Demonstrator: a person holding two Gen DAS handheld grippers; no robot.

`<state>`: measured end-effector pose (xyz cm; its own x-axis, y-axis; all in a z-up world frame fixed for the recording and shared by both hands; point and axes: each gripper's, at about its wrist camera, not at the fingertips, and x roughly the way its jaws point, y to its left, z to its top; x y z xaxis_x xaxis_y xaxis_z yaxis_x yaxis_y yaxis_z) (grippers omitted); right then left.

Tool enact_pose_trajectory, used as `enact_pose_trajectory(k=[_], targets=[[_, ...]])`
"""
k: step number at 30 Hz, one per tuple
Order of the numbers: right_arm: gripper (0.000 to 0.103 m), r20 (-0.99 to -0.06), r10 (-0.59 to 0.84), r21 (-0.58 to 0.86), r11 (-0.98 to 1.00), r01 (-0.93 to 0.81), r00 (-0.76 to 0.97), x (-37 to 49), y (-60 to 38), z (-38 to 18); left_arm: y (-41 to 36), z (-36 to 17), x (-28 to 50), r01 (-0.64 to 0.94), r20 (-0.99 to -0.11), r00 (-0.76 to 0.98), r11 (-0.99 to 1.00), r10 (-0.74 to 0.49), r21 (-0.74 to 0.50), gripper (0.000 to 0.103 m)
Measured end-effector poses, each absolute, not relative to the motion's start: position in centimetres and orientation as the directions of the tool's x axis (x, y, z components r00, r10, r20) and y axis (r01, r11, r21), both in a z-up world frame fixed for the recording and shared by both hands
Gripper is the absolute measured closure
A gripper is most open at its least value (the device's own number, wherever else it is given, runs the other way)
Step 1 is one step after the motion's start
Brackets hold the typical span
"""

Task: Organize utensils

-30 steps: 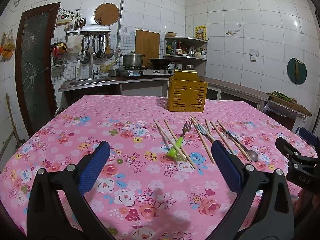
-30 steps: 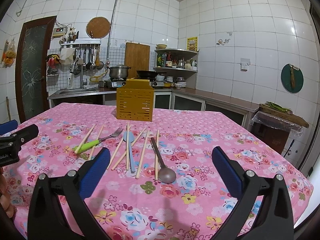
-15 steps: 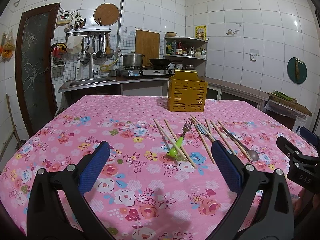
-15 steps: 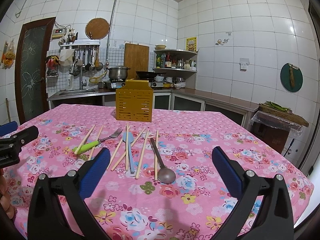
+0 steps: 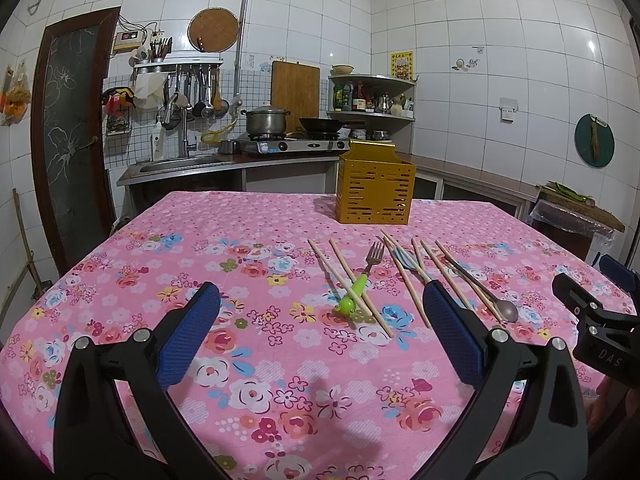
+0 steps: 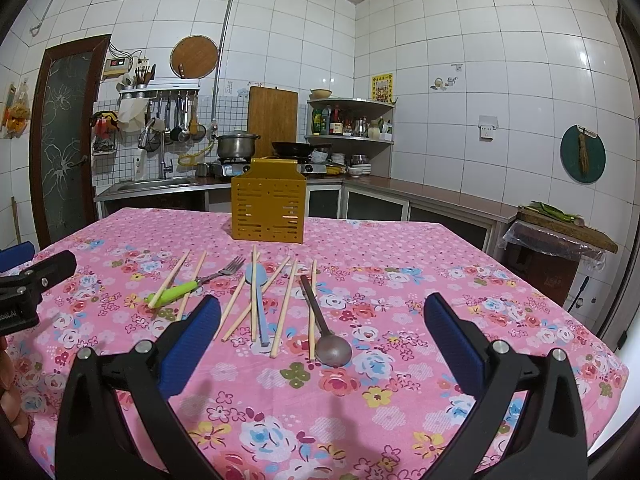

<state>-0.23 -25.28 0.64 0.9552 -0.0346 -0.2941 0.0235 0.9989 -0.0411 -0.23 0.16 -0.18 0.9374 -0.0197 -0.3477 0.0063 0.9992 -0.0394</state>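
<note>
Utensils lie loose on a pink floral tablecloth (image 5: 248,248): a green-handled fork (image 5: 362,276) (image 6: 192,285), several wooden chopsticks (image 5: 348,280) (image 6: 286,302), a light blue spoon (image 6: 258,292) (image 5: 406,261) and a dark metal spoon (image 6: 326,328) (image 5: 486,294). A yellow slotted utensil holder (image 5: 374,184) (image 6: 268,204) stands upright behind them. My left gripper (image 5: 320,330) is open and empty, above the cloth in front of the fork. My right gripper (image 6: 320,330) is open and empty, in front of the spoons.
Behind the table runs a kitchen counter with a sink (image 5: 176,164), a stove with a pot (image 5: 267,120) and a pan, and a corner shelf of bottles (image 5: 368,98). A covered side table (image 6: 560,236) stands to the right. The table's right edge (image 6: 600,344) is near.
Both grippers have drifted very slightly; the view is almost the same. The utensils have not moved.
</note>
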Motion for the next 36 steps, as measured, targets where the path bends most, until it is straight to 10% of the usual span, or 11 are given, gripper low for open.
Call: enact_pose_trajectory(k=[36], targets=[[0.004, -0.298, -0.034, -0.039, 0.999, 0.023, 0.954, -0.12, -25.25, 0.35, 0.32, -0.04, -0.27, 0.003, -0.35, 0.937, 0.999, -0.016, -0.038, 0.005]])
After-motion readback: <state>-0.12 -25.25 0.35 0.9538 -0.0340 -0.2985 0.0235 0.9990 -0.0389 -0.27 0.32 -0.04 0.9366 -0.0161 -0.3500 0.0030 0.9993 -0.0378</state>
